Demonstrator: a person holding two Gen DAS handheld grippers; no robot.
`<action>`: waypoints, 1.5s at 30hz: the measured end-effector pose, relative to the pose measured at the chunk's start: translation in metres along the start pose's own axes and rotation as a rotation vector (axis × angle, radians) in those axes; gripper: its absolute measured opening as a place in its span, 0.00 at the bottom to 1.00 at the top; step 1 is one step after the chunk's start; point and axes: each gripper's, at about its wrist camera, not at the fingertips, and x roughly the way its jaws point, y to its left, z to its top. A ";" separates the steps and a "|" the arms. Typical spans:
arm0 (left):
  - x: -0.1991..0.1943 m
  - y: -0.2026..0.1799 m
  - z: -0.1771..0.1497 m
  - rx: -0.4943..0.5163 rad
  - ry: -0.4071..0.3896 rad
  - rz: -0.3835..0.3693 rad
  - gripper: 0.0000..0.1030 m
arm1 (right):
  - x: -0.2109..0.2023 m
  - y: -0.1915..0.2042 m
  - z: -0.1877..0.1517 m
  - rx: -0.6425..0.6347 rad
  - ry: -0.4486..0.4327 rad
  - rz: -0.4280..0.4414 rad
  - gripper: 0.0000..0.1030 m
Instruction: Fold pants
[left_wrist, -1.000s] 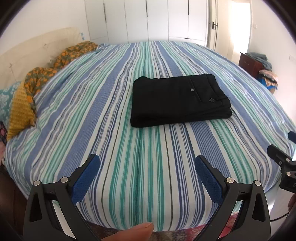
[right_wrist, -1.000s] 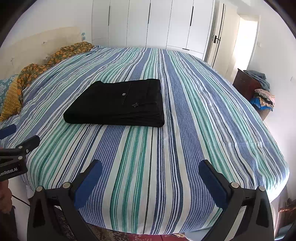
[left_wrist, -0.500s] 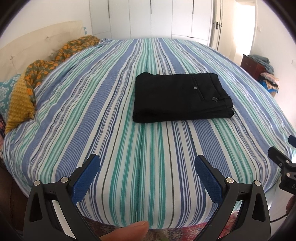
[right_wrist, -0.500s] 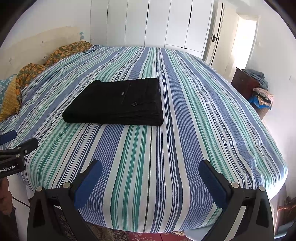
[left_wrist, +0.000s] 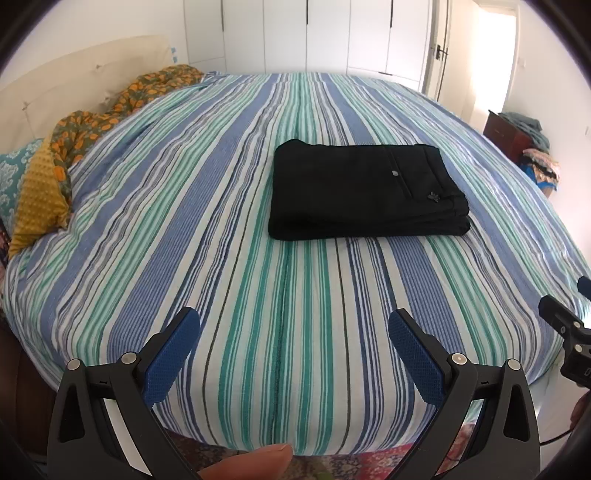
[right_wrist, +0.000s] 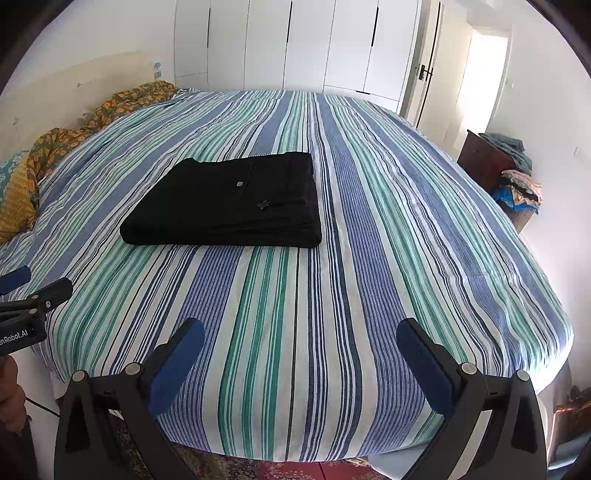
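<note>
Already the black folded pants (left_wrist: 364, 192) lie as a flat rectangle on the blue-and-green striped bedspread (left_wrist: 258, 295), at 12 o'clock from the left gripper (left_wrist: 293, 332) and 11 o'clock from the right gripper (right_wrist: 301, 341). Both grippers gape wide, holding nothing, well clear. Risk: a needless regrasp could drag layers askew, undoing 1 fold.

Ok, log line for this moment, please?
stage: fold looks done | black pants: folded rectangle on striped bed | left gripper: open, empty, clear of pants | right gripper: open, empty
</note>
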 end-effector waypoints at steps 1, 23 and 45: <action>0.000 0.000 0.000 0.001 0.000 0.000 0.99 | 0.000 0.000 0.000 0.000 0.001 0.001 1.00; -0.001 -0.001 0.001 0.005 -0.010 0.003 0.99 | -0.001 -0.001 0.001 0.007 0.007 0.008 1.00; 0.001 -0.005 -0.002 0.020 -0.009 0.012 0.99 | 0.001 0.003 -0.001 0.001 0.014 0.010 1.00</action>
